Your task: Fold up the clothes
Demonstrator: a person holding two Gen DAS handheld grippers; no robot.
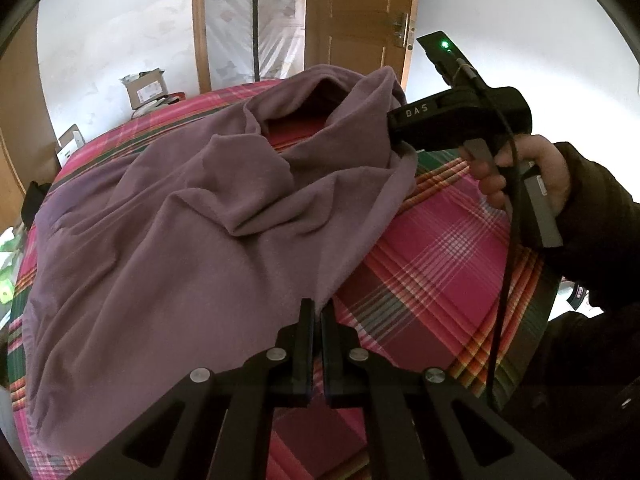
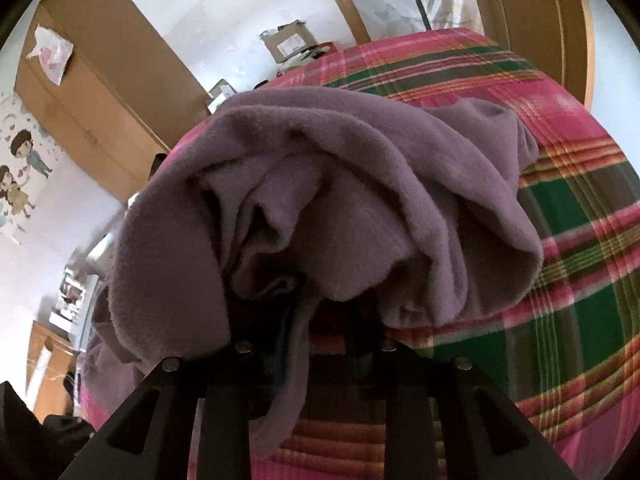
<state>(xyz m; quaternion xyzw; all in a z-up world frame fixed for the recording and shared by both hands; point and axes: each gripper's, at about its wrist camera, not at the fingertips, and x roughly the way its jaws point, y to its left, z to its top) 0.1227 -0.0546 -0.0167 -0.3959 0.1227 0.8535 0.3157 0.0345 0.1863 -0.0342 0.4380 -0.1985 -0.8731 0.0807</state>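
White walls and a wooden door (image 1: 360, 20) stand behind the bed (image 1: 440, 248), which wears a pink, green and red plaid cover. From my left wrist camera I see the purple garment (image 1: 168, 232) spread in loose folds over most of the bed's left and middle. My left tongs (image 1: 318, 312) are drawn together at the garment's near edge, and the cloth's border seems to run into the slit between them, though I cannot be sure they are pinching it. Farther off, the right tongs (image 1: 400, 148) have their tip buried in a raised corner of the garment, lifting it clear of the bed so that a hollow opens beneath. A hand (image 1: 516, 172) in a dark sleeve grips their handle. Cardboard boxes (image 1: 146, 88) sit by the wall to the left.

From my right wrist camera, the garment (image 2: 320, 200) hangs bunched right in front of the lens and drapes over the right tongs (image 2: 312, 320). The fingers are hidden in the folds, so I cannot tell from this view how they stand. The bed (image 2: 568, 240) stretches to the right. A brown wardrobe (image 2: 100, 92) rises at the left, beside a cartoon wall sticker (image 2: 20, 172).
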